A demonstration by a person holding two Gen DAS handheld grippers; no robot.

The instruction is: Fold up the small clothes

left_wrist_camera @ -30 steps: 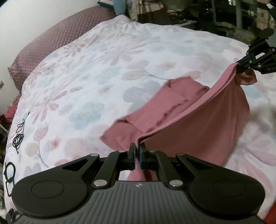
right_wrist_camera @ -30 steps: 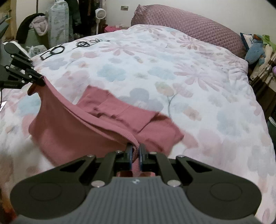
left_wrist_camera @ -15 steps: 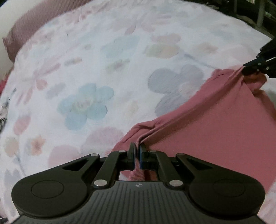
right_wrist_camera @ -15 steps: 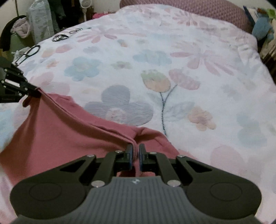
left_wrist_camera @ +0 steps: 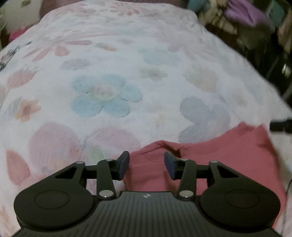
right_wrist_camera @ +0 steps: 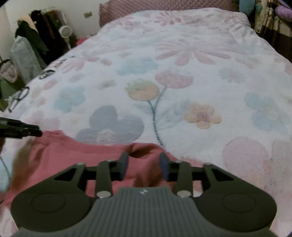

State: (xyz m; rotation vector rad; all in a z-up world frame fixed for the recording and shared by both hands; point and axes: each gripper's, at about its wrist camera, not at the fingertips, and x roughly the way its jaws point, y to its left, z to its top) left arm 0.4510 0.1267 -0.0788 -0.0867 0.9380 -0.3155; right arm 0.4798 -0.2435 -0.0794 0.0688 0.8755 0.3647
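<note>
scene: bed w/ white floral blanket [left_wrist_camera: 127,76], pink garment laid on near part of it
garment: pink knit cloth [left_wrist_camera: 228,145], lying on blanket, spread flat-ish betw the two grippers; top edge wrinkled, small bunched fold near each gripper
L gripper [left_wrist_camera: 147,165]: released, jaws have just been opening; pads apart, garment's corner lies betw them but pads not pressing it
L fingers [left_wrist_camera: 124,165]: dark blue pads, left pad at cloth edge, right pad over cloth
R gripper [right_wrist_camera: 144,166]: released too, jaws have just been opening; cloth w/ dark crease betw pads, not pinched
R fingers [right_wrist_camera: 164,167]: blue pads, both over pink cloth
cross-view: R gripper tip seen at right edge of left wrist view, just beside garment's far corner; L gripper tip seen at left edge of right wrist view, next to cloth's other corner
pillow [right_wrist_camera: 164,7]: mauve, dotted, at head of bed
bg left, right wrist view: hanging dark clothes [right_wrist_camera: 36,31], small white fan [right_wrist_camera: 64,30]
blanket edge: black cords/loops [right_wrist_camera: 46,73], well apart from garment
img quality: motion blur both views, far clutter unreadable
</note>
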